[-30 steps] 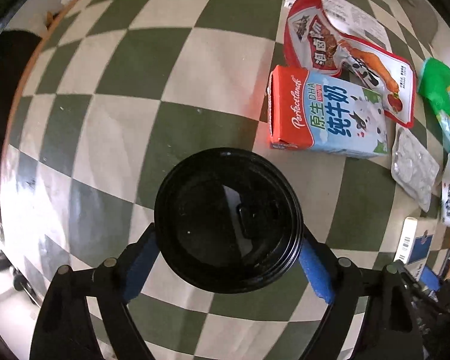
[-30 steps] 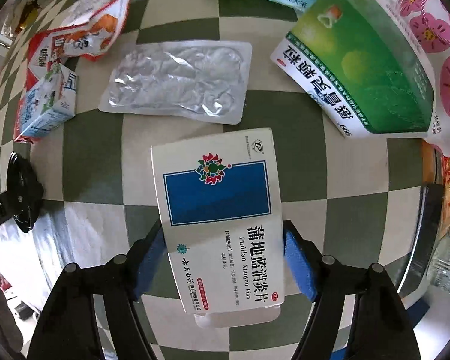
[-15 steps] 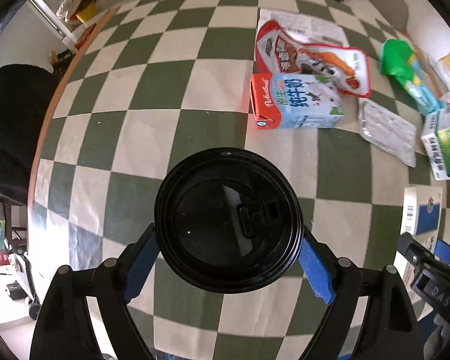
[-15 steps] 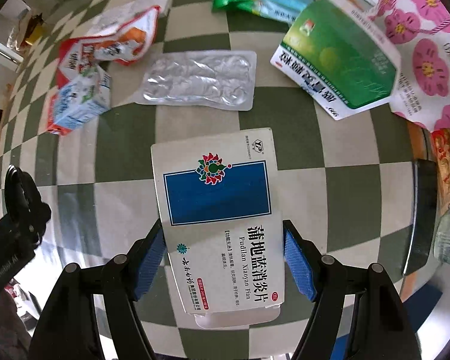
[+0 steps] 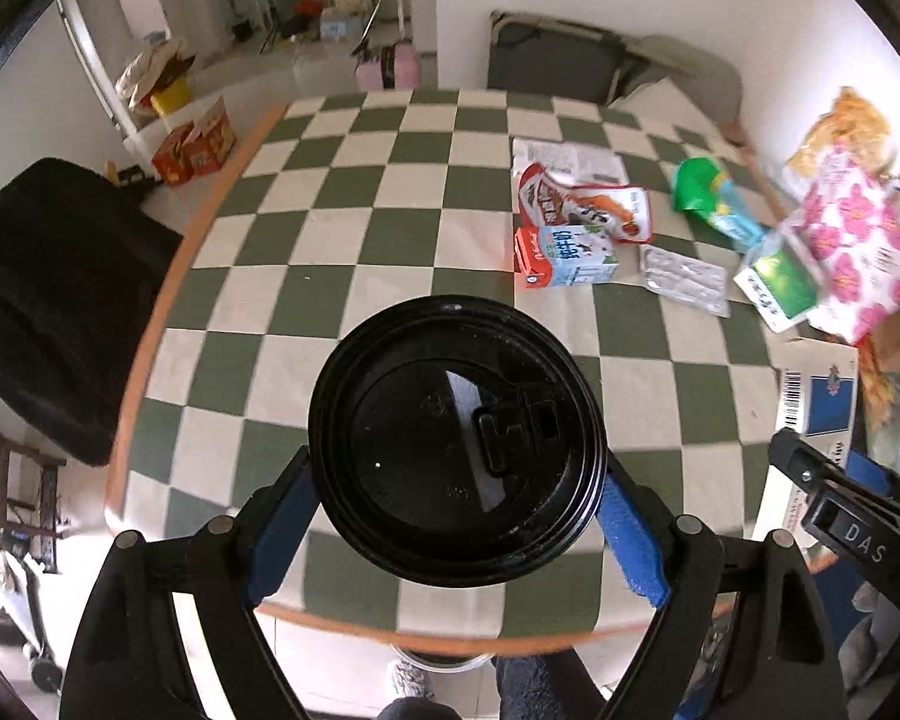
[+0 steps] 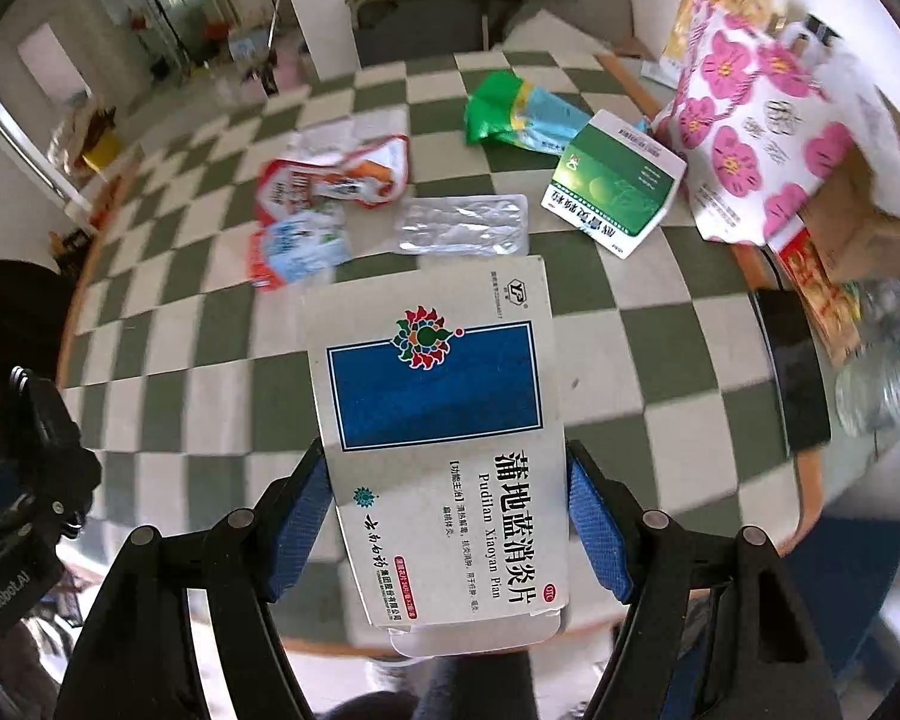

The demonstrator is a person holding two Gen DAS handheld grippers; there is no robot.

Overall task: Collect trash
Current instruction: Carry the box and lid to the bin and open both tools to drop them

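My left gripper [image 5: 456,516] is shut on a cup with a black lid [image 5: 456,438], held high above the checkered table's near edge. My right gripper [image 6: 450,516] is shut on a white and blue medicine box [image 6: 444,426], also lifted above the table; it shows at the right of the left wrist view [image 5: 819,396]. On the table lie a milk carton [image 5: 564,246], a red snack pouch [image 5: 582,207], a silver blister pack [image 5: 684,279], a green medicine box [image 6: 618,189] and a green-blue wrapper [image 6: 516,111].
A pink-flowered bag [image 6: 756,138] and cardboard boxes [image 6: 858,228] stand at the table's right side, with a black tray [image 6: 789,372] and a clear bottle [image 6: 882,384]. A black chair [image 5: 54,300] stands left of the table [image 5: 330,228]. A grey seat [image 5: 570,66] is behind.
Both grippers have risen and drawn back from the table with their loads. The table items look smaller and the room behind has come into view.
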